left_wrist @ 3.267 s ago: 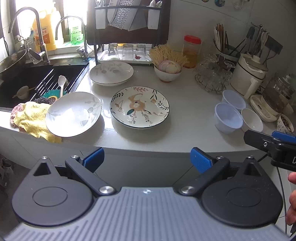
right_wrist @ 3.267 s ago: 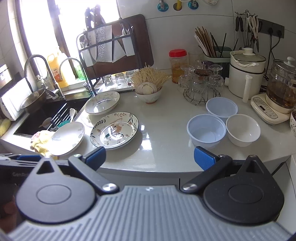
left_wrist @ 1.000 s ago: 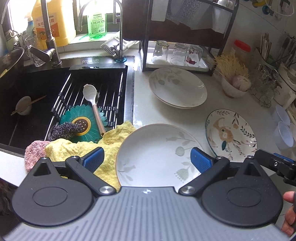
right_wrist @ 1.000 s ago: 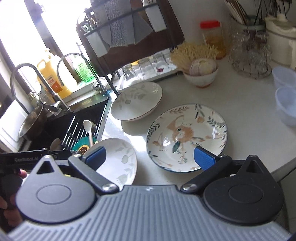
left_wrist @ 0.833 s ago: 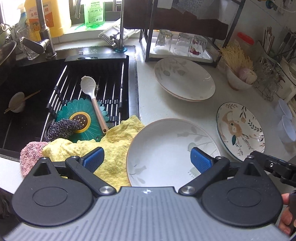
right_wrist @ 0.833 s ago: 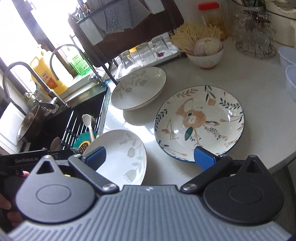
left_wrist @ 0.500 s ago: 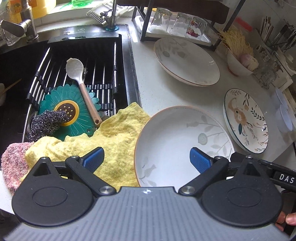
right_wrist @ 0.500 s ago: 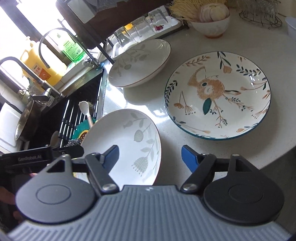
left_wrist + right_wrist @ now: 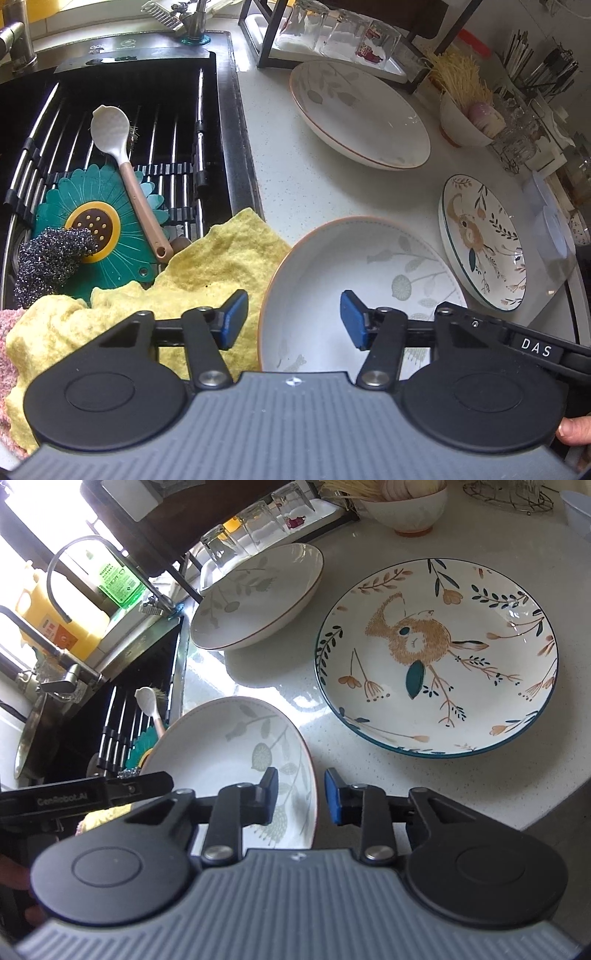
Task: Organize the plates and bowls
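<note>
A white leaf-pattern plate point(image 9: 354, 273) lies at the counter's front edge, partly on a yellow cloth point(image 9: 192, 280). My left gripper point(image 9: 291, 319) is open and straddles its left rim, one pad over the cloth, one over the plate. My right gripper point(image 9: 301, 794) is partly closed and straddles the same plate's point(image 9: 229, 753) right rim, not clamped. A second leaf-pattern plate point(image 9: 358, 114) lies further back point(image 9: 255, 594). A rabbit-pattern plate point(image 9: 436, 657) lies on the right point(image 9: 480, 240).
A black sink point(image 9: 122, 122) on the left holds a rack, white spoon point(image 9: 125, 170), green flower mat and scourer. A glass rack point(image 9: 332, 37) stands behind. A bowl of garlic point(image 9: 469, 118) and translucent bowls point(image 9: 554, 225) stand on the right.
Both grippers moved down and closer to the near leaf-pattern plate. Both pairs of fingers narrowed, the right more, and now straddle opposite rims.
</note>
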